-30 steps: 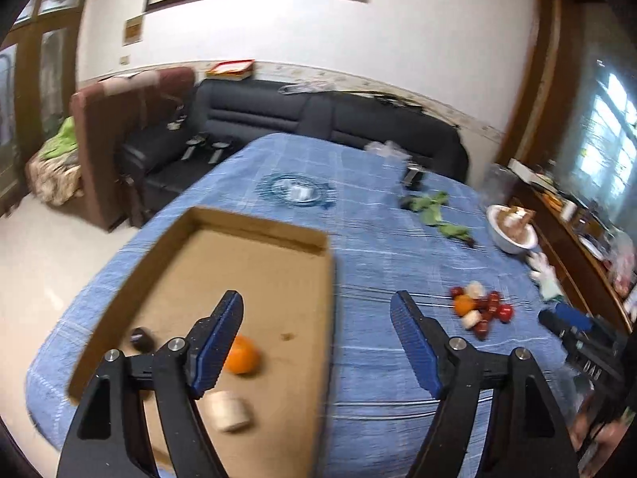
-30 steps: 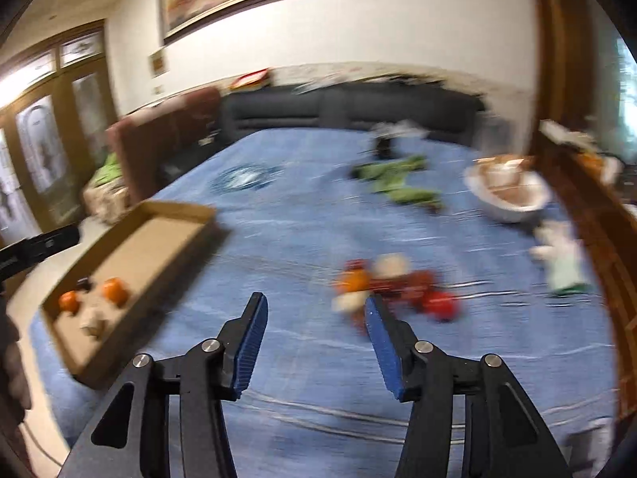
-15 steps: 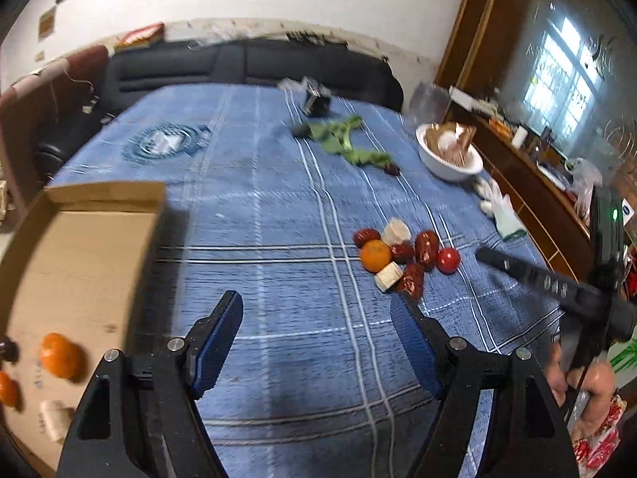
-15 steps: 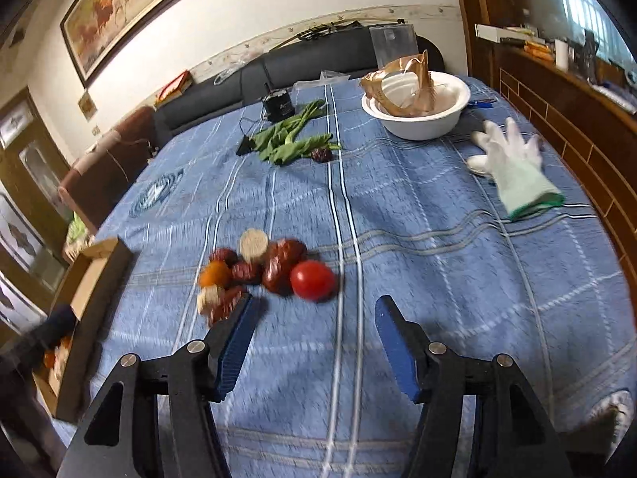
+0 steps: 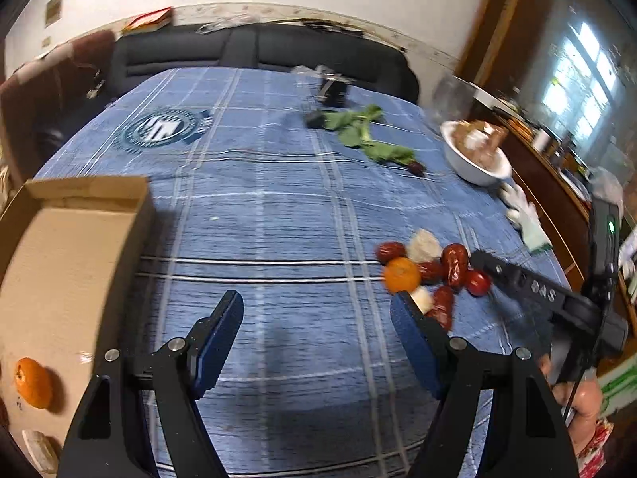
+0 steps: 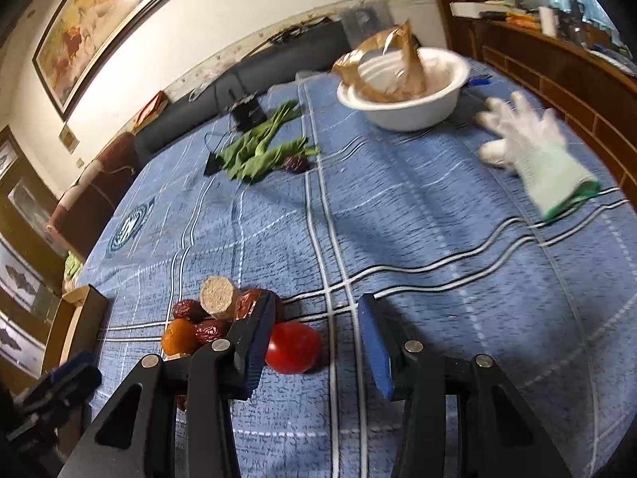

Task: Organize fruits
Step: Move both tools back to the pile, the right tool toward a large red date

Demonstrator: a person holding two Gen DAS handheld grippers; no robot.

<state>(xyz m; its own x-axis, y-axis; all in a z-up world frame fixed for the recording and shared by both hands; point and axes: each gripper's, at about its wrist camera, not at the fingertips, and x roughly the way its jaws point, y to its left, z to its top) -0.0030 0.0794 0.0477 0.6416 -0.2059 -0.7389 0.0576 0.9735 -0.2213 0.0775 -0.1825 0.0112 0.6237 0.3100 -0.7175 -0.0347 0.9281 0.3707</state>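
Observation:
A pile of fruit lies on the blue cloth: a small orange point(image 5: 402, 275), red dates point(image 5: 454, 263), a red tomato point(image 5: 477, 282) and pale round pieces point(image 5: 424, 243). My left gripper point(image 5: 316, 330) is open and empty, left of the pile. My right gripper point(image 6: 314, 332) is open and low over the cloth, with the tomato point(image 6: 294, 347) between its jaws near the left finger. The dates point(image 6: 209, 328), orange point(image 6: 179, 335) and pale piece point(image 6: 218, 297) lie just left of it. A cardboard tray point(image 5: 59, 263) at the left holds an orange point(image 5: 34, 383).
Green leaves point(image 6: 258, 151) and one dark date point(image 6: 295, 163) lie farther back. A white bowl point(image 6: 406, 87) with brown paper stands at the back right, a white glove point(image 6: 537, 155) beside it. A black sofa point(image 5: 258, 53) stands behind the table.
Both grippers have swung from the tray toward the fruit pile. The right gripper has come down and forward until the tomato sits between its jaws.

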